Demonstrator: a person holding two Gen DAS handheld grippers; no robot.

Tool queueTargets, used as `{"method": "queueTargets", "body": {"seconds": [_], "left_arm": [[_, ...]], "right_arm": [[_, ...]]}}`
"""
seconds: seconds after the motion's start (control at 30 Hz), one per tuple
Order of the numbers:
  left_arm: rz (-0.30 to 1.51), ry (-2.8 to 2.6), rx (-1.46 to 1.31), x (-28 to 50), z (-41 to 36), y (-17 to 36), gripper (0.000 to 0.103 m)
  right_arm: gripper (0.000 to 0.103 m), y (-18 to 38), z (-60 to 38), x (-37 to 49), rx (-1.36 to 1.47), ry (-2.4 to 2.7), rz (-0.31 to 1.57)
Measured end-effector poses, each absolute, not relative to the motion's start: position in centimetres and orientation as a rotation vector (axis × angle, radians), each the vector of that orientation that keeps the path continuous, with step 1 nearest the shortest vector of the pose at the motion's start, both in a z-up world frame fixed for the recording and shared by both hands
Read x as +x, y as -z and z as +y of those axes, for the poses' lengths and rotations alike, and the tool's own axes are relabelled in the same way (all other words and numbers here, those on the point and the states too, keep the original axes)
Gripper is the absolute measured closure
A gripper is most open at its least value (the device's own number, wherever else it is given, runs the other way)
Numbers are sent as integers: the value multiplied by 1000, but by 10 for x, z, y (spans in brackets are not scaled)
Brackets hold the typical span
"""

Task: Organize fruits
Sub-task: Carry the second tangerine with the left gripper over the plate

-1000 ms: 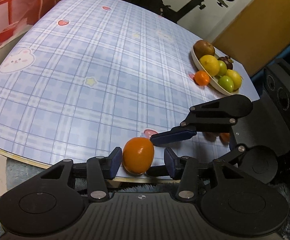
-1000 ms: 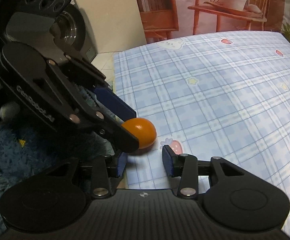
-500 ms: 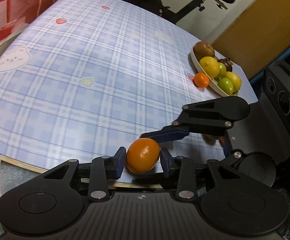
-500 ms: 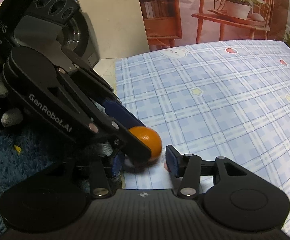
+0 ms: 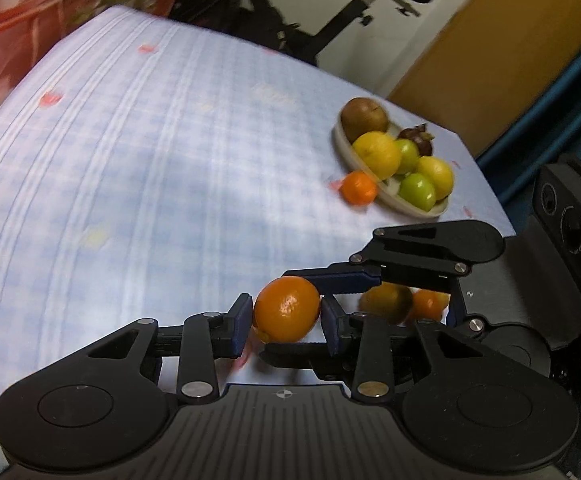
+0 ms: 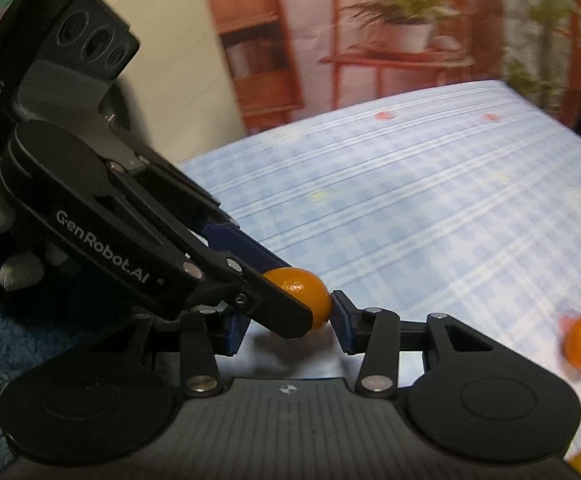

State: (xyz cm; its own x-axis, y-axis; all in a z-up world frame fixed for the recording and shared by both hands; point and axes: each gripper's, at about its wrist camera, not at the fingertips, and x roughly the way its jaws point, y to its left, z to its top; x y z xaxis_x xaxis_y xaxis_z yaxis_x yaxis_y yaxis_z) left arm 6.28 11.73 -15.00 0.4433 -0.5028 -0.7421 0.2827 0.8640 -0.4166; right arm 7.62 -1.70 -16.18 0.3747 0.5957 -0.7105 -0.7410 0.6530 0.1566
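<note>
Left gripper has its jaws pinching an orange, one pad on each flank, the fruit lifted just clear of the checked table at its near edge. The fruit plate sits well apart from it, toward the far right corner of the table; it is loaded with a brown fruit, yellow and green fruits, and a dark one at the back. A second orange lies on the table touching the plate's near rim, not in it. Two more orange fruits show near the table's edge, partly hidden behind the right gripper. That gripper's jaws were closing a moment ago; its right pad sits against the held orange, while the left pad is hidden behind the other tool, so whether it really clamps I cannot tell. Judged progress: plate mostly filled; the held orange and at least three loose ones remain to be placed. Legible writing: "GenRobot.AI" in white on the left gripper's arm in the right wrist view; a partial "AS" further up its housing. Background is blurred.
</note>
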Motion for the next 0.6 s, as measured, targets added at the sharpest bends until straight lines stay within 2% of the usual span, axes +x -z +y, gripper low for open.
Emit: {"method": "queueTargets", "body": {"seconds": [0.6], "left_arm": [[909, 692, -27, 126, 2, 113, 63]], "right_arm": [[57, 121, -131, 75, -8, -522, 638]]}}
